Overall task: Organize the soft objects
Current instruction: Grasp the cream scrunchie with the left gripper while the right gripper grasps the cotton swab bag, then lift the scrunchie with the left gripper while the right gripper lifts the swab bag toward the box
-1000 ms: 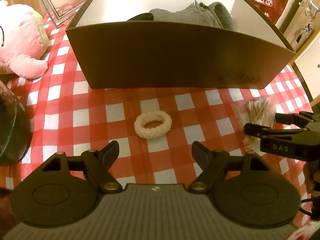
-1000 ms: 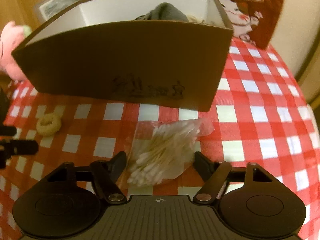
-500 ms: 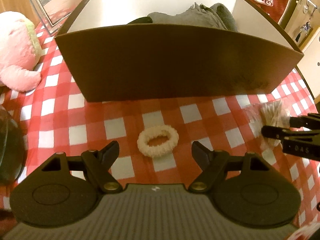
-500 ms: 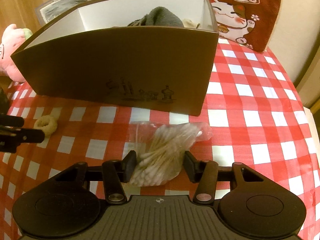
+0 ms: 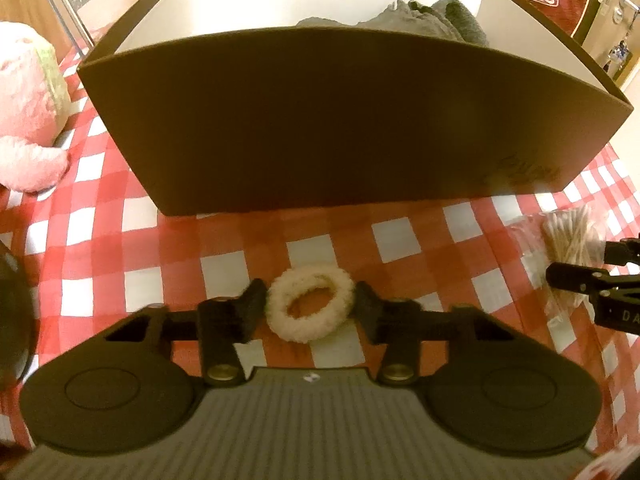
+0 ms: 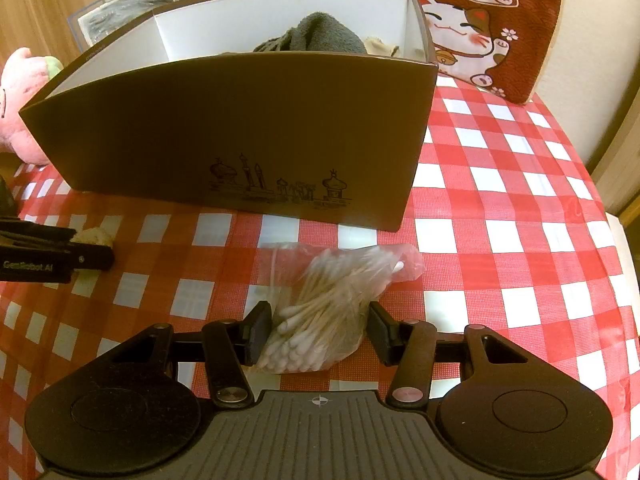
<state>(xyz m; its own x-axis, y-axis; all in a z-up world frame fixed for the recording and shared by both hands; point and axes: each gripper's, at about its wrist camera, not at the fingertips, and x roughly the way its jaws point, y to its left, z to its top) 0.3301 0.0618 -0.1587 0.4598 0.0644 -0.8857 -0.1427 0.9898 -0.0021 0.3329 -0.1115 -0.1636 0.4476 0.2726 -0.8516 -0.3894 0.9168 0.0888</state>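
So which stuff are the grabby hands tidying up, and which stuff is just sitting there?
For the job:
fluffy hair tie, between the left gripper fingers
bag of cotton swabs, between the right gripper fingers
brown box

Just lying about:
pink plush toy
lucky cat cloth
framed picture

Both matte-black grippers have ribbed grey bases, round discs (brass-coloured screws at pivots).

Ahead of both tools, the tall brown cardboard box (image 6: 248,128) hides its own floor — only the top of the folded grey cloth (image 6: 320,34) shows. Far left, the pink plush toy (image 5: 24,108) is cut off by the edge.
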